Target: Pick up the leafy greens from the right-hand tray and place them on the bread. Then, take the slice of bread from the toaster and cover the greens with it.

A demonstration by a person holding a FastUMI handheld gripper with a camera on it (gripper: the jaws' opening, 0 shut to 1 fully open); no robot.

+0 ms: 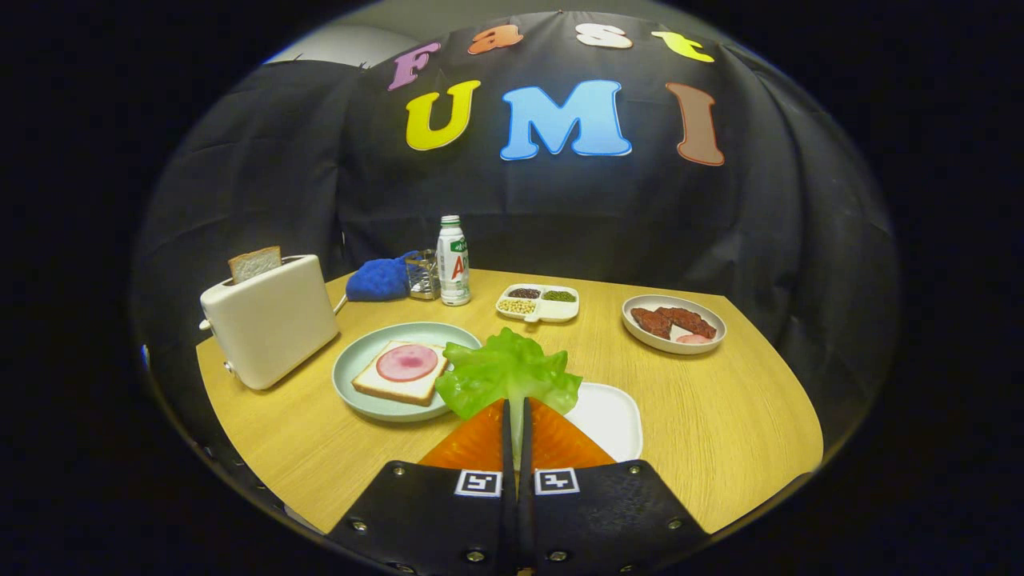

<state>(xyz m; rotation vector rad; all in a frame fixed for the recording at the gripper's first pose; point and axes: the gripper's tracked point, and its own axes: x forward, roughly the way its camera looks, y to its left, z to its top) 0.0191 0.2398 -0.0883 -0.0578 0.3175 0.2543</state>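
I have the gripper (517,416) pinching the greens (508,372), both orange fingers (474,442) pressed close on the stalk, the leaf held above the white tray (612,416) and just right of the plate (364,352). On that plate lies the bread (384,382) with ham (407,362). A second slice (254,262) stands in the toaster (268,324) to the left.

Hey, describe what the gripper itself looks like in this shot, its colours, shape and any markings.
The gripper has two orange, wedge-shaped fingers with a ribbed texture, tapering toward their tips. Each is mounted on a black plate fastened with small silver screws. Each plate bears a square black-and-white marker tag near the inner edge. No cables or sleeve are visible.
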